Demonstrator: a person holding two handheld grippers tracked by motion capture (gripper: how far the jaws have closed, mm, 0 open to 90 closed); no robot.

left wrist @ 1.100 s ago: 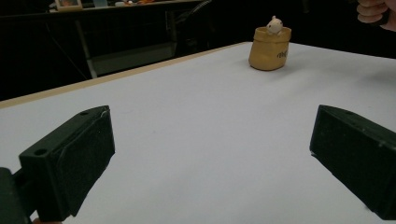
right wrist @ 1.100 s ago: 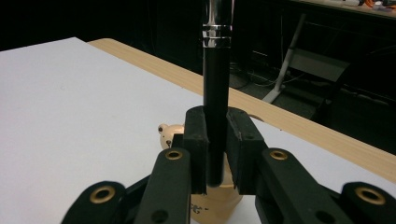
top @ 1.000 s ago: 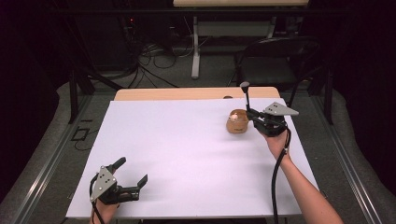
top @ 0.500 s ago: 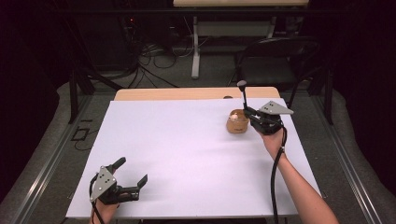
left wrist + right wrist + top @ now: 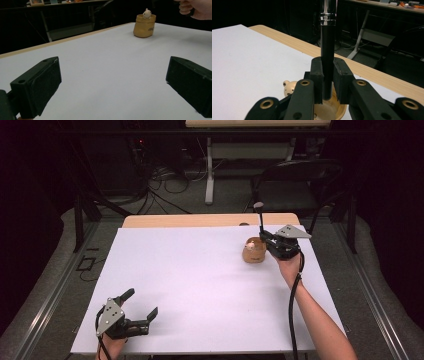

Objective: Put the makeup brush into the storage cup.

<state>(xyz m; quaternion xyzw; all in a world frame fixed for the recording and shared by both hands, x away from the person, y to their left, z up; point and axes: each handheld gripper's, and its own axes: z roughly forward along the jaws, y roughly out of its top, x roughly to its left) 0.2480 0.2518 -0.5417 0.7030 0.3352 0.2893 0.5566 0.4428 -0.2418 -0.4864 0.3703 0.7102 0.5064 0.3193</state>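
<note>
At right of centre, the right gripper (image 5: 328, 96) clamps an upright black stick (image 5: 327, 57) over the pot (image 5: 254, 251); left gripper (image 5: 140, 312) gapes, lower left.

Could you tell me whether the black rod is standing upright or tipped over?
Upright: the right gripper holds the rod vertical above the cup.
</note>
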